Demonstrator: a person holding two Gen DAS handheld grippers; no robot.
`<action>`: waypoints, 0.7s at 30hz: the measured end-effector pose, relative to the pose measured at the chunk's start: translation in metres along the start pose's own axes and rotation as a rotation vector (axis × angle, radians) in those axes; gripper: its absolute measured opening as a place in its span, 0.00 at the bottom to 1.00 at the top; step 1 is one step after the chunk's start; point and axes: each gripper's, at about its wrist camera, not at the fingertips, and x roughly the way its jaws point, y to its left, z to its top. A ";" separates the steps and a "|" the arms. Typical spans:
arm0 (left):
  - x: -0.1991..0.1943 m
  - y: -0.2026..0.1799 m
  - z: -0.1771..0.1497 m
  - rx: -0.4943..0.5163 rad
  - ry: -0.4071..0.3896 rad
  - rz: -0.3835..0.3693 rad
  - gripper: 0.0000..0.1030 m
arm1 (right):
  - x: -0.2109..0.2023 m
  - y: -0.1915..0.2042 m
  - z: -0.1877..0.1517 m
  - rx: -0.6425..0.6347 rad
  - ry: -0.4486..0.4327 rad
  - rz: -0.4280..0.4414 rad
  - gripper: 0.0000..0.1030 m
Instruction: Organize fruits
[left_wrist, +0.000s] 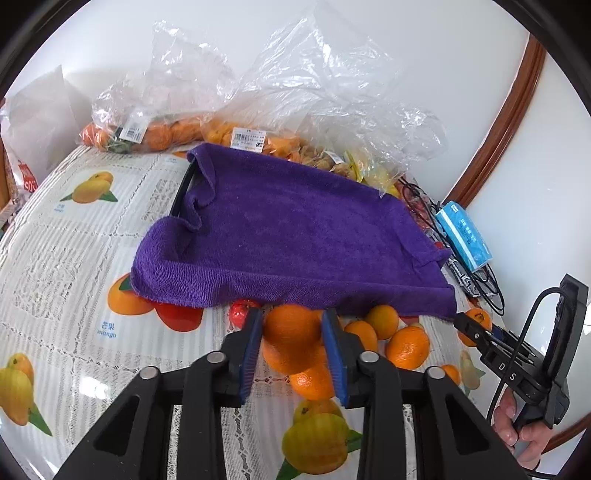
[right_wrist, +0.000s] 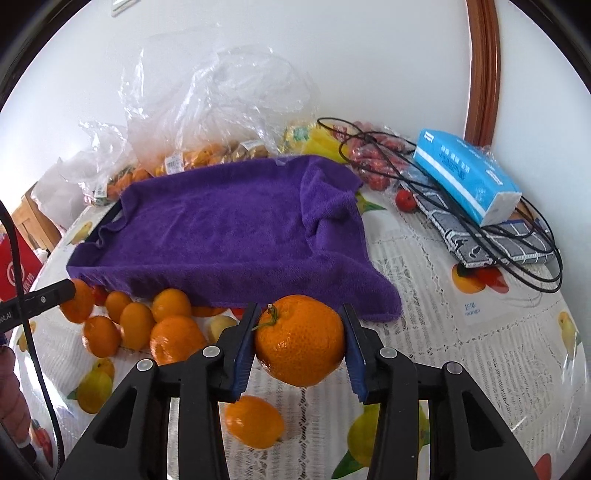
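Two hand-held grippers each hold a round orange fruit just in front of a purple terry towel draped over a tray.

The left gripper (left_wrist: 291, 332) clamps a smooth round orange (left_wrist: 291, 325); the right gripper (right_wrist: 299, 338) clamps a dimpled, stemmed mandarin (right_wrist: 300, 339). Both hang above the counter (right_wrist: 461, 354), covered in glossy fruit-print plastic. Loose small oranges (right_wrist: 155, 328) lie near the soft, nubby towel (right_wrist: 229, 232). I judge it best to grip gently and lower each fruit onto the towel so neither rolls.

Fruit-print table (right_wrist: 461, 343) under purple towel (right_wrist: 229, 236), loose oranges (right_wrist: 173, 336), probably bagged fruit (left_wrist: 173, 133).
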 end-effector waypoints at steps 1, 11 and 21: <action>-0.003 -0.001 0.002 0.008 -0.014 -0.004 0.22 | -0.003 0.003 0.002 -0.005 -0.008 0.003 0.41; 0.014 0.006 -0.006 -0.009 0.065 -0.005 0.19 | -0.004 0.022 0.007 -0.034 -0.014 0.024 0.41; 0.010 0.004 -0.019 0.024 0.061 -0.040 0.23 | -0.009 0.020 0.000 -0.027 -0.020 0.004 0.41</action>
